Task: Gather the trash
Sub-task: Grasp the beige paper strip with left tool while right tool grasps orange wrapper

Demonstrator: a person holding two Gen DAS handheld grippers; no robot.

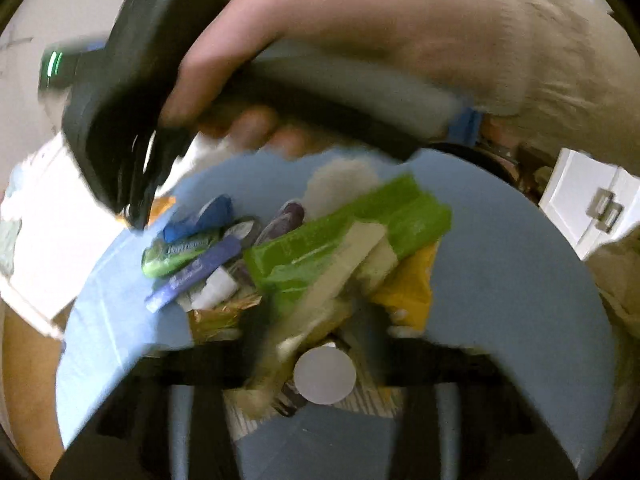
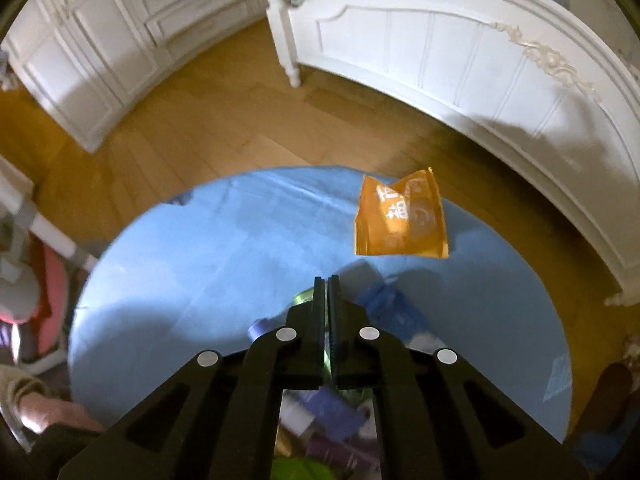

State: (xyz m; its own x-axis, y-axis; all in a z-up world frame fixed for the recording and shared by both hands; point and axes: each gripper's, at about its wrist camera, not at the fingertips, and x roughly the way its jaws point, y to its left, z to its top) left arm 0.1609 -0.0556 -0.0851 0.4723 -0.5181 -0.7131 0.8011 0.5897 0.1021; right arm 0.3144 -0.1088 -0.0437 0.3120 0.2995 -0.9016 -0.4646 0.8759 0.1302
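Note:
A blue bin bag (image 1: 500, 264) lines a round bin holding several wrappers. In the left wrist view a green packet (image 1: 344, 236), a yellow packet (image 1: 408, 288) and small blue and purple wrappers (image 1: 196, 272) lie inside. My left gripper (image 1: 324, 376) is over the bin mouth, blurred; its jaws are hard to read. My right gripper (image 2: 327, 280) is shut and empty over the bin (image 2: 200, 256). An orange packet (image 2: 400, 216) is at the bin's far rim, apparently in mid-air. The right gripper's body and the hand holding it show in the left wrist view (image 1: 132, 128).
A white bed frame (image 2: 480, 64) curves along the right. White cabinets (image 2: 100, 32) stand at the back left. Wooden floor (image 2: 240, 120) surrounds the bin. A slippered foot (image 2: 24, 396) is at the lower left.

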